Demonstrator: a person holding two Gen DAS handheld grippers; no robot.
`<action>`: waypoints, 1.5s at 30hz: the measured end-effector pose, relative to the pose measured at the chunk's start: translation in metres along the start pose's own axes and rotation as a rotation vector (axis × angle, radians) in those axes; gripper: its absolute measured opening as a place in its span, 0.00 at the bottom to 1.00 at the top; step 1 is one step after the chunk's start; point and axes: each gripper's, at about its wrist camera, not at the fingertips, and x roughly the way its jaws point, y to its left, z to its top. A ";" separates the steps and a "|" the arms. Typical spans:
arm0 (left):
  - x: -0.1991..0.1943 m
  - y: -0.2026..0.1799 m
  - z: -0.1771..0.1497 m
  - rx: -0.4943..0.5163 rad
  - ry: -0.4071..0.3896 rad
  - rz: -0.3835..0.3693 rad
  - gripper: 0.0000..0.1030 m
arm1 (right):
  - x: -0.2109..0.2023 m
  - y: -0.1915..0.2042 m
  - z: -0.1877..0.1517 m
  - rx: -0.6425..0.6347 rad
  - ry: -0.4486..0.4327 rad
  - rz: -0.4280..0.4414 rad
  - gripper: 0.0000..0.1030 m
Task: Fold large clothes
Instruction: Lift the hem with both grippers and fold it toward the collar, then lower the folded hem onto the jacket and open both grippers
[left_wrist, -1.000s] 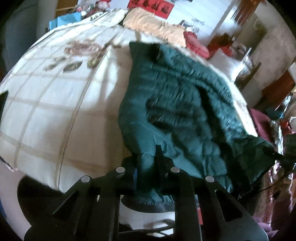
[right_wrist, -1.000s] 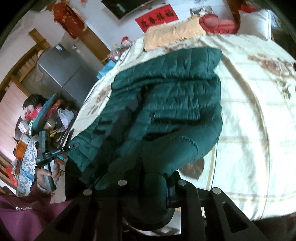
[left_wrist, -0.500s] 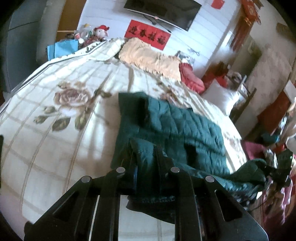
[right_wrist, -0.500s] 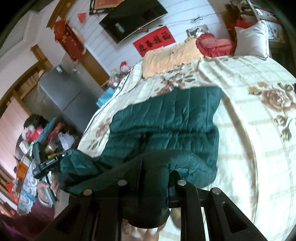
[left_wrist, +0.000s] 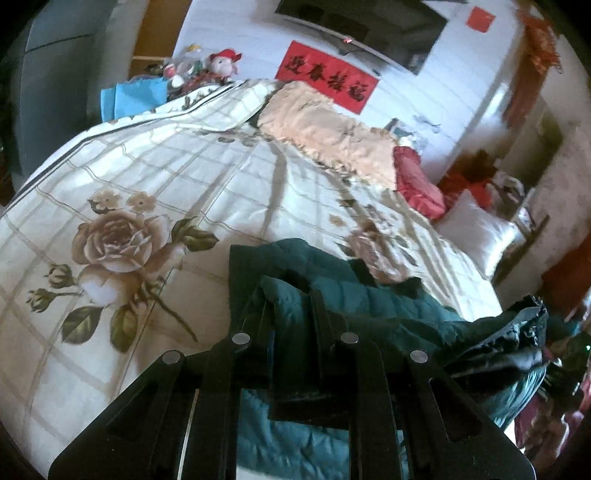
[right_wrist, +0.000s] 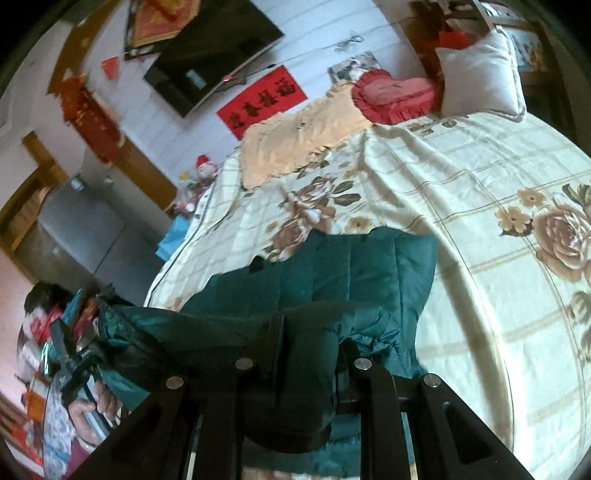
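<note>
Dark green quilted fabric fills the near edge of both wrist views: the left gripper pinches one edge of the green padded jacket between its black fingers, and the right gripper is clamped on a bunched fold of the same jacket. Between the two grips the lifted edge hangs slack above the bed, while the rest of the garment lies flat on the rose-printed bedspread. Farther off, a peach blanket and a red heart cushion lie by the wall, under a red banner and a television.
</note>
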 end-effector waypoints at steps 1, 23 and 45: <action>0.011 0.001 0.004 -0.008 0.004 0.016 0.14 | 0.008 -0.003 0.006 0.011 0.000 -0.011 0.17; 0.071 0.039 0.051 -0.171 0.025 -0.152 0.78 | 0.056 -0.038 0.059 0.149 -0.191 -0.064 0.76; 0.153 -0.039 0.001 0.134 0.135 0.197 0.85 | 0.220 0.087 0.012 -0.345 0.152 -0.266 0.60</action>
